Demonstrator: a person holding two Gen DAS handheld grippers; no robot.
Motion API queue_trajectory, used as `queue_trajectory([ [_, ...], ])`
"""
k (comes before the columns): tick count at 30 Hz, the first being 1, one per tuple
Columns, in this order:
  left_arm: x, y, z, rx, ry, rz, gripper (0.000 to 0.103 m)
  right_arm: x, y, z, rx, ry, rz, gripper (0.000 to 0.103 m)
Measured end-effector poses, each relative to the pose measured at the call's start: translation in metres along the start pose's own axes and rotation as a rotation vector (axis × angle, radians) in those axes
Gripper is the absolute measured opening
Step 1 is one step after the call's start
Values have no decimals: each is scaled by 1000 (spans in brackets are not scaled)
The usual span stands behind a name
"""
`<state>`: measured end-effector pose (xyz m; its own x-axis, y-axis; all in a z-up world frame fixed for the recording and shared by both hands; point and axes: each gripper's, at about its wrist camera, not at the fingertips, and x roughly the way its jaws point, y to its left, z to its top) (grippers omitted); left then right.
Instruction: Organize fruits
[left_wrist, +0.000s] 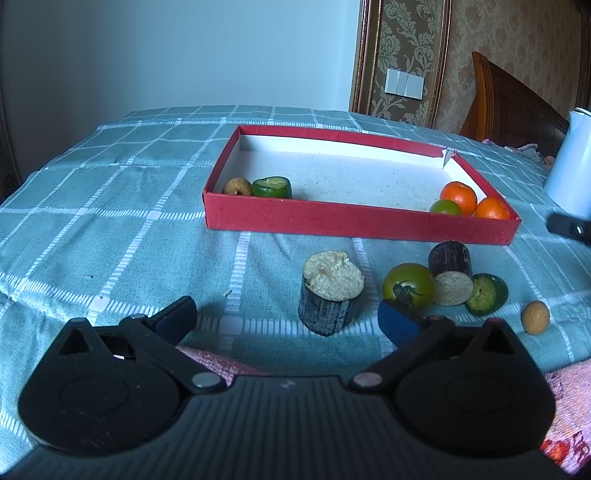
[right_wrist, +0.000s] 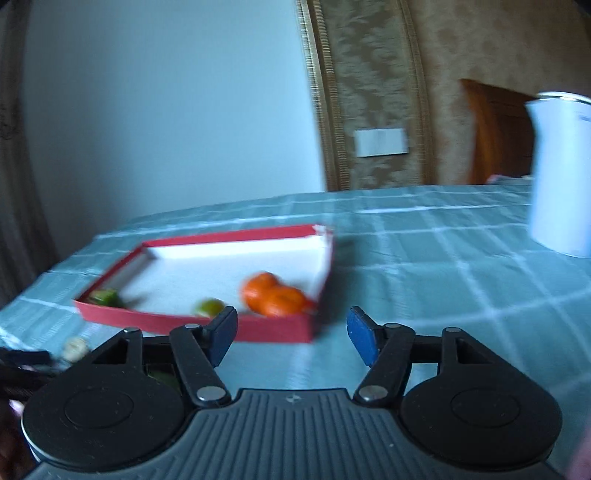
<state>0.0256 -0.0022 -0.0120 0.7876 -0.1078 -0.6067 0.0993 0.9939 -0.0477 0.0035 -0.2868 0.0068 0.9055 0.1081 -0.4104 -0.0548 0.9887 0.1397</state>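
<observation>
A red tray (left_wrist: 354, 221) lies on the teal checked cloth. In it are a brown longan (left_wrist: 236, 187) and a cut green piece (left_wrist: 274, 187) at the near left, and two oranges (left_wrist: 460, 196) with a green fruit (left_wrist: 445, 207) at the near right. In front of the tray lie a dark sugarcane stump (left_wrist: 330, 293), a green tomato (left_wrist: 408, 285), a second cane piece (left_wrist: 450, 271), a green half (left_wrist: 485, 294) and a small longan (left_wrist: 535, 316). My left gripper (left_wrist: 284, 317) is open just before the stump. My right gripper (right_wrist: 291, 334) is open and empty near the tray's (right_wrist: 258, 330) right corner; that view is blurred.
A white jug (left_wrist: 570, 166) stands at the right on the cloth and shows in the right wrist view (right_wrist: 561, 173). A pink towel (left_wrist: 569, 406) lies at the near edge. A wall, a light switch and a wooden headboard are behind the table.
</observation>
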Motion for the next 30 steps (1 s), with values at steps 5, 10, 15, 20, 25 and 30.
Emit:
queue_trajectory([
  [5,2,-3,0,19,9,15,103,5,-27,-14,75,43,-62,71],
  [10,3,-6,0,34,16,31,103,8,-38,-16,143,61,-53,77],
  [15,3,-6,0,36,17,36,103,7,-47,-21,206,65,-51,77],
  [20,3,-6,-1,36,18,40,103,5,-52,-23,248,62,-54,77],
  [25,3,-6,-1,37,18,40,103,6,-52,-23,251,71,-58,78],
  [30,3,-6,-1,35,17,39,103,6,-55,-23,263,74,-56,78],
])
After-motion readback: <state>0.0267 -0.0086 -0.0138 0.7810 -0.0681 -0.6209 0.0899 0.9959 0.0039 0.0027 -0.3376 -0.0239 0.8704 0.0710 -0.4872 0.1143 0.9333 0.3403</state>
